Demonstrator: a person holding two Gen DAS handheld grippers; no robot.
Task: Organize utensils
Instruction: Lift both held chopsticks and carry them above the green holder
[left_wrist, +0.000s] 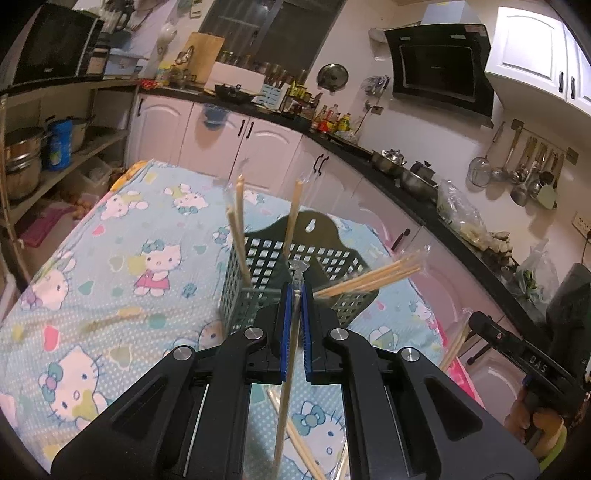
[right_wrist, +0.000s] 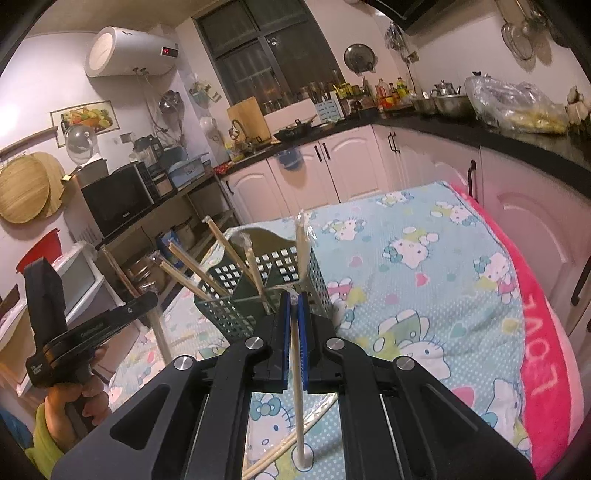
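A: Left gripper (left_wrist: 295, 291)?
B: Raised just in front of the green perforated utensil basket (left_wrist: 258, 269). Blue pads pressed together, pinching one wrapped wooden chopstick (left_wrist: 286, 369) that hangs down between them toward the cloth.

A: Right gripper (right_wrist: 293, 299)?
B: Same story from the other side of the basket. Blue pads (right_wrist: 284, 332) clamped on a single pale chopstick (right_wrist: 299, 387), clear wrapper poking out above the tips, lower end close to the cloth; touching or not, cannot tell.

A: Basket itself?
B: Standing upright on the Hello Kitty tablecloth (left_wrist: 92, 258), tall back panel with a keyhole slot on the far side in the left view.

A: Already inside the basket?
B: Several wrapped chopsticks (left_wrist: 238, 229), standing or leaning in its compartments; a bundle (left_wrist: 369, 278) slanting out to the right of the basket in the left view. Which compartment each sits in, cannot tell.

A: Still outside the basket?
B: A few loose chopsticks (left_wrist: 295, 443) lying on the cloth in front of the basket, under the left gripper.

A: Beyond the basket?
B: Black countertop (left_wrist: 369, 151) with pots and bottles, white cabinets below.

A: Hands?
B: Left hand (right_wrist: 74, 402) wrapped around its gripper's handle, left of the basket in the right view.
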